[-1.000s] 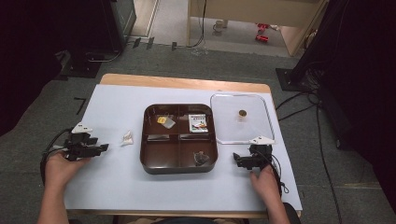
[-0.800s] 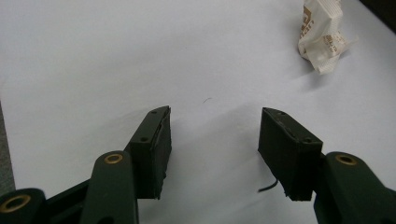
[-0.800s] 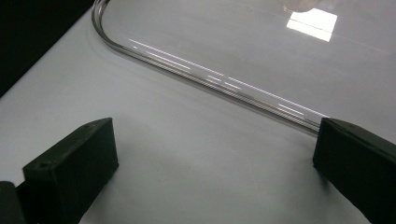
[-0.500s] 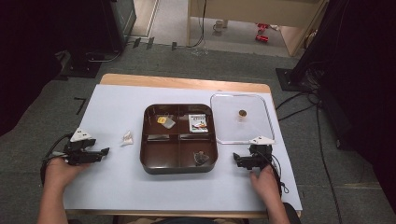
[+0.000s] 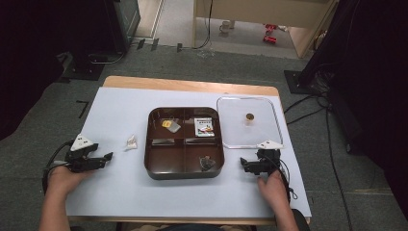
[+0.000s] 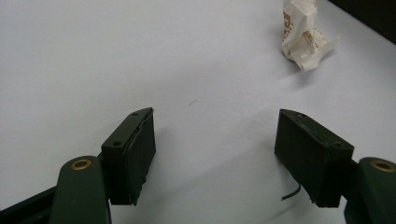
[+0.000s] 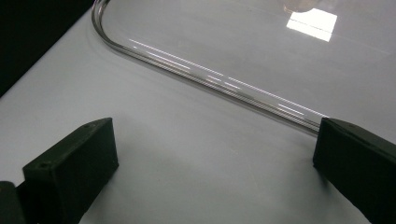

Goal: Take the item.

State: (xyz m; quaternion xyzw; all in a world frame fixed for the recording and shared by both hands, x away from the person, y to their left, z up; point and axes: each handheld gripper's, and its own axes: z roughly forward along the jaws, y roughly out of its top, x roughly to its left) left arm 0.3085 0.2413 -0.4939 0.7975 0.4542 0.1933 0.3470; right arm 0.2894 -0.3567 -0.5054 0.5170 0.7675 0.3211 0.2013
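On the white sheet (image 5: 120, 192), at about eight o'clock from the brown tray (image 5: 154, 166), the left gripper (image 5: 108, 156) rests in the person's hand with its jaws spread wide; they have just been opening, and nothing lies between them. A crumpled white packet (image 6: 306, 39) lies apart from it, toward one o'clock in the left gripper view (near the tray's left wall in the high view). At about four o'clock from the tray, the right gripper (image 5: 243, 165) rests with its jaws wide apart too, gripping nothing. Just beyond its tips, toward twelve o'clock, lies the rim of the clear lid (image 7: 210, 77), flat on the sheet beside the tray.
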